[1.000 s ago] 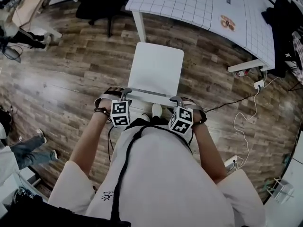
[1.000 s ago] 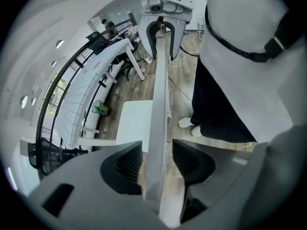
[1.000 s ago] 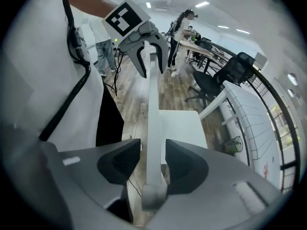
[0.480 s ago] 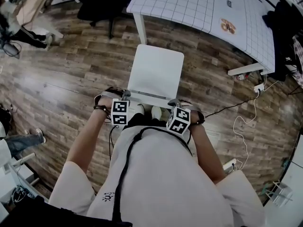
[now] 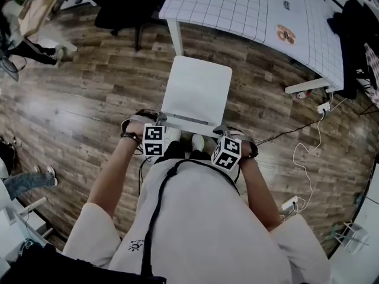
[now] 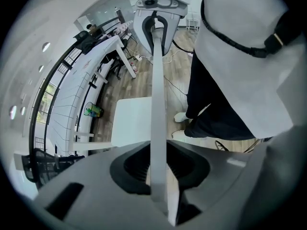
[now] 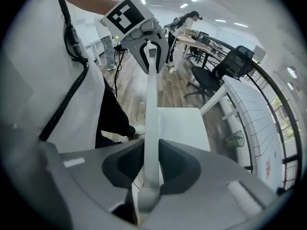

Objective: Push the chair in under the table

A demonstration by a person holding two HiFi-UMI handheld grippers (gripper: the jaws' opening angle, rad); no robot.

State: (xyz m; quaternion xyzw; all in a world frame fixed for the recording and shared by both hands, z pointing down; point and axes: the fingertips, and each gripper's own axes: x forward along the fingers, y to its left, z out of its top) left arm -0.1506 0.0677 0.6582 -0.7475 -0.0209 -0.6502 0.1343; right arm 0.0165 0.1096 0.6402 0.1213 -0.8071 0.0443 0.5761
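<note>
Pinching the top edge of the backrest (image 6: 158, 95) with the left gripper (image 6: 160, 171), after just closing the jaws onto it, pads pressed against both faces of the thin white panel. Pinching the same edge farther along with the right gripper (image 7: 148, 169), likewise after just closing the jaws, panel squeezed between the pads. Pointing both steeply down, one near each end of that edge.

Hard to read from the head view: fingertips partly tucked behind the marker cubes (image 5: 154, 141), backrest shrunk to a narrow strip seen edge-on, lower half filled by the person's torso (image 5: 195, 218). Cannot make out the legs of the chair (image 5: 198, 90), covered by its white seat (image 7: 182, 123).

Standing short of the table (image 5: 249, 5), not yet under it, with a band of wooden floor (image 5: 89, 99) between the seat's far edge and the tabletop's near edge. Cut off by the top of the frame, most of that gridded tabletop.

Ahead, just left of the seat's far corner: a white table leg (image 5: 174, 34). Farther left, a black office chair (image 5: 127, 5). Off to the right, a white cable (image 5: 305, 158) trailing across the boards. Just behind the backrest, white shoes (image 5: 198, 139). At the lower left edge, another person's legs (image 5: 26, 182), half cropped
</note>
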